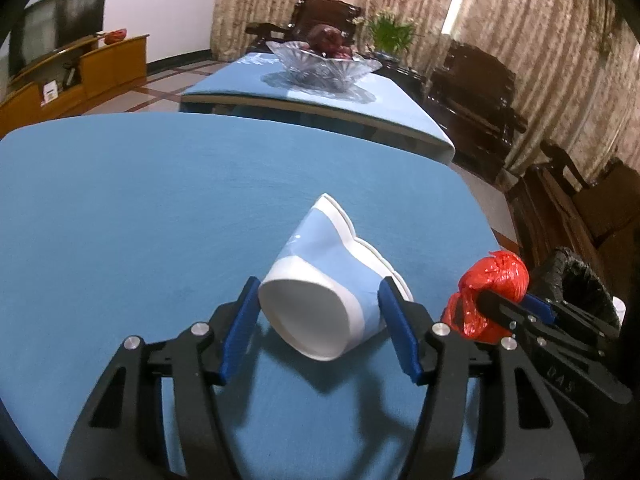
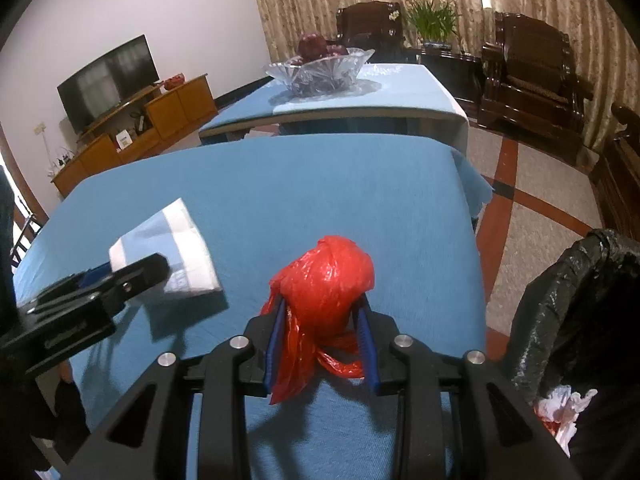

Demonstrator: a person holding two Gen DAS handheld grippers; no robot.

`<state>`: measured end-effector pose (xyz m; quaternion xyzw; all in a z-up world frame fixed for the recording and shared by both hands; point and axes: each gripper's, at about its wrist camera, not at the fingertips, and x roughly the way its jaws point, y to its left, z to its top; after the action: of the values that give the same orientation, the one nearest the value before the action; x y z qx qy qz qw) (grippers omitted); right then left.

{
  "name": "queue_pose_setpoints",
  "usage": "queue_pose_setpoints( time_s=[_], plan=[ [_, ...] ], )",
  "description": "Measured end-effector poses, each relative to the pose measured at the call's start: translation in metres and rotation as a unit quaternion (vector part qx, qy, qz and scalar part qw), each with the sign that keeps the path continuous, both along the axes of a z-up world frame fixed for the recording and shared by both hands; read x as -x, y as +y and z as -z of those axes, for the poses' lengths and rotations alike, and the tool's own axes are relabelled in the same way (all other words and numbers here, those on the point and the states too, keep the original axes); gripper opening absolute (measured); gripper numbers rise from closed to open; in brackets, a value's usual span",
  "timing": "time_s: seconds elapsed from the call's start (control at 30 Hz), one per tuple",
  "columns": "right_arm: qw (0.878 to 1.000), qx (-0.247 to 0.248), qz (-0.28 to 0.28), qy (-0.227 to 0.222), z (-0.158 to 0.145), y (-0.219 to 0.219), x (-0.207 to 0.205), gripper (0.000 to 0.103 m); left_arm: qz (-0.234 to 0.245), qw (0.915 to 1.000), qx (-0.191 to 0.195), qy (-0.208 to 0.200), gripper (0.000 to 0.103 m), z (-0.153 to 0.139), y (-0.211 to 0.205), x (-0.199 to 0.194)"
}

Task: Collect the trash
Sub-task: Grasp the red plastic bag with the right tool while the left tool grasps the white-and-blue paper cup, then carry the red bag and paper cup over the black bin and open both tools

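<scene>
Left wrist view: the left gripper has its fingers around a crushed blue-and-white paper cup lying at lower centre on the blue worktop, pads touching its sides

Right wrist view: the right gripper fingers clamp a red plastic bag at centre; black-lined bin at lower right

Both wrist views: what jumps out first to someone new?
The red plastic bag, knotted and pinched in the right gripper above the blue tablecloth. Next, the crushed blue-and-white paper cup lying on its side between the left gripper fingers. A black-lined trash bin waits at the table's right edge.
</scene>
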<state>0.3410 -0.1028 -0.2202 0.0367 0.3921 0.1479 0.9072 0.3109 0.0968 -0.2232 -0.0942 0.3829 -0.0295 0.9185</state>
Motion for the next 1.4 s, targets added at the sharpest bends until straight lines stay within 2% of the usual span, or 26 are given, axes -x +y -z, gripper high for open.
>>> queue_pose_setpoints(
  time_s=[0.2, 0.67, 1.13, 1.4],
  plan=[
    [1.0, 0.003, -0.011, -0.018, -0.015, 0.005, 0.013, 0.032, -0.008, 0.9997, -0.022, -0.01, 0.058, -0.012, -0.002, 0.021],
    [0.999, 0.006, -0.024, -0.046, -0.061, -0.008, 0.061, 0.032, -0.013, 0.9985, -0.031, -0.042, 0.058, -0.064, -0.012, 0.074],
    [0.997, 0.001, -0.013, -0.082, -0.109, -0.042, 0.111, 0.032, -0.001, 0.9963, -0.04, -0.076, 0.058, -0.104, -0.043, 0.128],
    [0.995, 0.001, -0.001, -0.104, -0.128, -0.075, 0.147, 0.032, 0.026, 0.9945, -0.038, -0.093, 0.058, -0.12, -0.077, 0.148]
  ],
)
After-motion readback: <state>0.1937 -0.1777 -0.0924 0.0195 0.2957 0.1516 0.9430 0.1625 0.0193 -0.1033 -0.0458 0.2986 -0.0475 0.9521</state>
